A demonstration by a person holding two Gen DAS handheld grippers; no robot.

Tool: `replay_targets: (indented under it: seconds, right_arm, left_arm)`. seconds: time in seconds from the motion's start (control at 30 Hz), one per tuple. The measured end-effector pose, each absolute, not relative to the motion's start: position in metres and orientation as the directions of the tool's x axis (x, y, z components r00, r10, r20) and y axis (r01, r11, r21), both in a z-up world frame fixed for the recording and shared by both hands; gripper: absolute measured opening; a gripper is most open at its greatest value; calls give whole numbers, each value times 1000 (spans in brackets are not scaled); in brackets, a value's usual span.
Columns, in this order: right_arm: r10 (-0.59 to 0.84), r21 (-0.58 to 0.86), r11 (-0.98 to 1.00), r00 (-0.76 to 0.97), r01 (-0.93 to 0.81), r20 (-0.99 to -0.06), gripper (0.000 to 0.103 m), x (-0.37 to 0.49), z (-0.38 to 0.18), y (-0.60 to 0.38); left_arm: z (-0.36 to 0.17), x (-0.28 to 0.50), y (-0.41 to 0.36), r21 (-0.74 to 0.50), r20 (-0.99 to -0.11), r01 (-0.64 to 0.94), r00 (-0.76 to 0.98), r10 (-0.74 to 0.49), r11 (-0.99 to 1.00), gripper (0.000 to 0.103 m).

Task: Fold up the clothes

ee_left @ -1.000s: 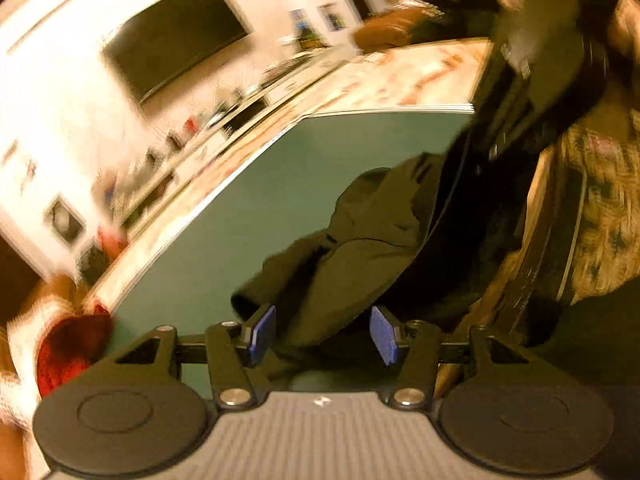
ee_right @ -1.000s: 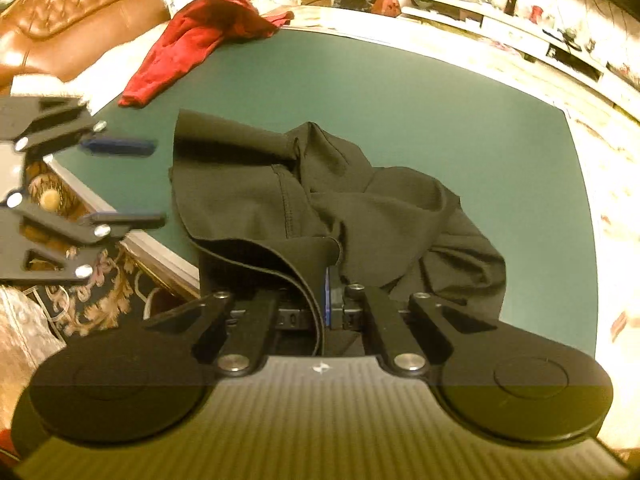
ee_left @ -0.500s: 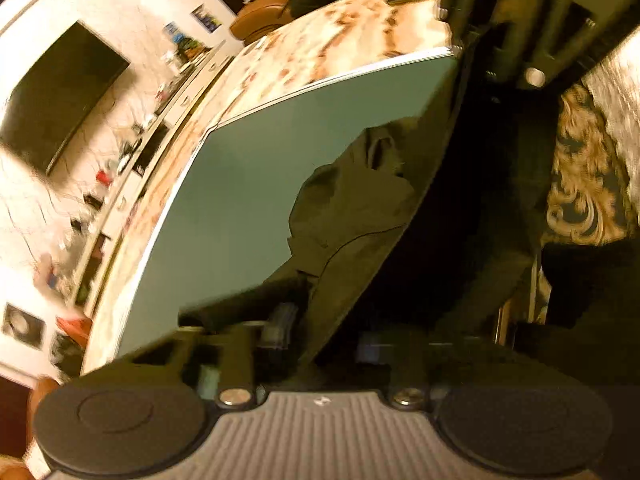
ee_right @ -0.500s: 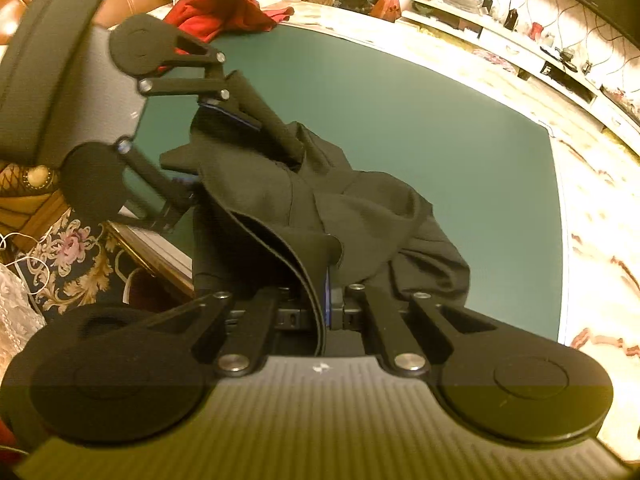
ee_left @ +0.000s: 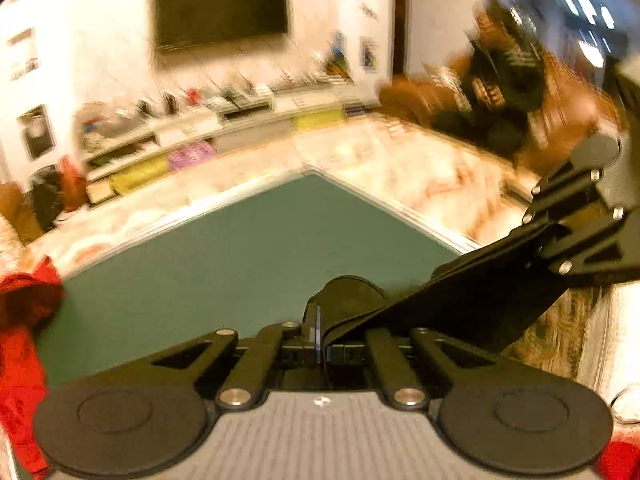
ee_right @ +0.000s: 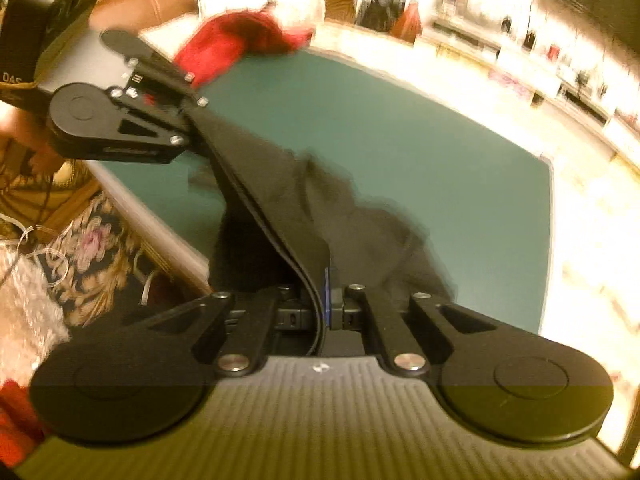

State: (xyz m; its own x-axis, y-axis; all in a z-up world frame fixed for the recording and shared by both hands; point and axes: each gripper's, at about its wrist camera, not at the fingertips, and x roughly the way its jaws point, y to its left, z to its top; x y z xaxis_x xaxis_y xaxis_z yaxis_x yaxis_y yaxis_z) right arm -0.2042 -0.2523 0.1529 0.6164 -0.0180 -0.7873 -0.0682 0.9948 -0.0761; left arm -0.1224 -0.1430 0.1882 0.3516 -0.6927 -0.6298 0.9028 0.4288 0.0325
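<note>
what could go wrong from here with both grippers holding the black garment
1. The left gripper and right gripper each pinch only a thin edge of the black garment; pulled taut, it might slip free.
2. Its lower part bunches on the green table, so a fold could trap creases.

Legible text: "DAS", pale letters on the black camera housing (ee_right: 48, 20) at the upper left of the right wrist view; the lettering is cut off by the frame edge.
Partly legible marking: raised lettering on the lower link of the left gripper (ee_right: 192, 124), left of centre in the right wrist view; too blurred to read.
Left wrist view: no readable text.
</note>
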Motion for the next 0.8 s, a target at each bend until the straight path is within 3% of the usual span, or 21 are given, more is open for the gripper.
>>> replay_targets:
  seconds: [0.17, 0.33, 0.63, 0.8]
  right_arm:
    - [-158, -326, 942, 757, -77, -635, 5, -174, 280, -246]
    - [-256, -494, 869, 875, 22, -411, 5, -156, 400, -220]
    - [-320, -551, 803, 944, 226, -79, 5, -173, 579, -176]
    - [-330, -504, 810, 943, 299, 28, 5, -188, 657, -160]
  left_arm:
    - [314, -106, -136, 66, -462, 819, 531, -710, 570, 2]
    - [434, -97, -130, 84, -280, 718, 683, -675, 691, 2]
    - [605, -142, -128, 142, -14, 560, 825, -564, 816, 3]
    - [650, -177, -132, 190, 39, 503, 854, -519, 843, 3]
